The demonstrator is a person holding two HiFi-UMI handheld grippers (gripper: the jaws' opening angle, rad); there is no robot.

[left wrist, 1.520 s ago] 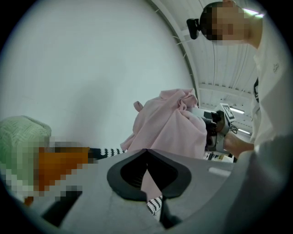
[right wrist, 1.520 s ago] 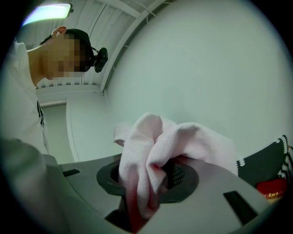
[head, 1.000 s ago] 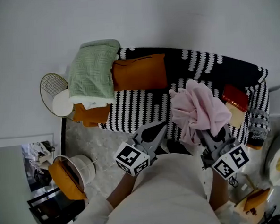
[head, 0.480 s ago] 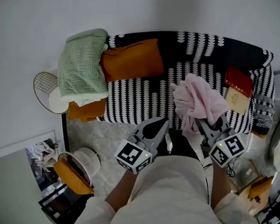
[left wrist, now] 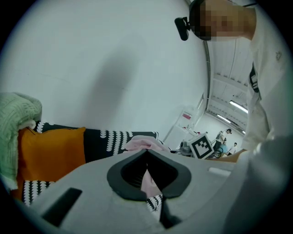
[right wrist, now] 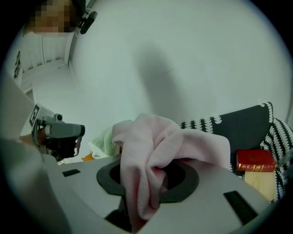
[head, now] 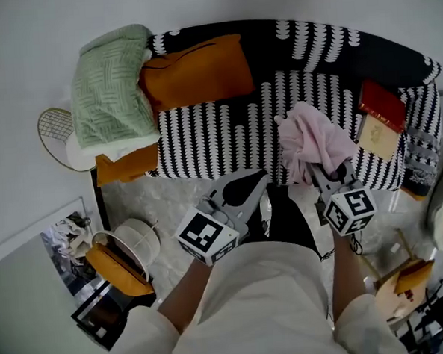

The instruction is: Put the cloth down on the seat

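A crumpled pink cloth [head: 314, 137] hangs bunched over the front right part of the black-and-white striped sofa seat [head: 220, 146]. My right gripper [head: 321, 172] is shut on it from below. In the right gripper view the pink cloth [right wrist: 155, 141] fills the space between the jaws and spills over the right gripper [right wrist: 149, 183]. My left gripper [head: 258, 181] sits just left of it at the seat's front edge, its jaws shut to a point with nothing in them. In the left gripper view the left gripper [left wrist: 147, 155] faces the pink cloth [left wrist: 144, 144].
An orange cushion [head: 192, 71] and a folded green blanket [head: 107, 86] lie at the sofa's left end. A red book [head: 382, 106] on a beige box [head: 380, 136] lies at its right end. A wire side table [head: 54, 134] and a white round basket [head: 132, 241] stand on the floor at the left.
Both grippers have sunk. The right one has carried the pink cloth down towards the seat's front right part. The left gripper dropped less and stays shut.
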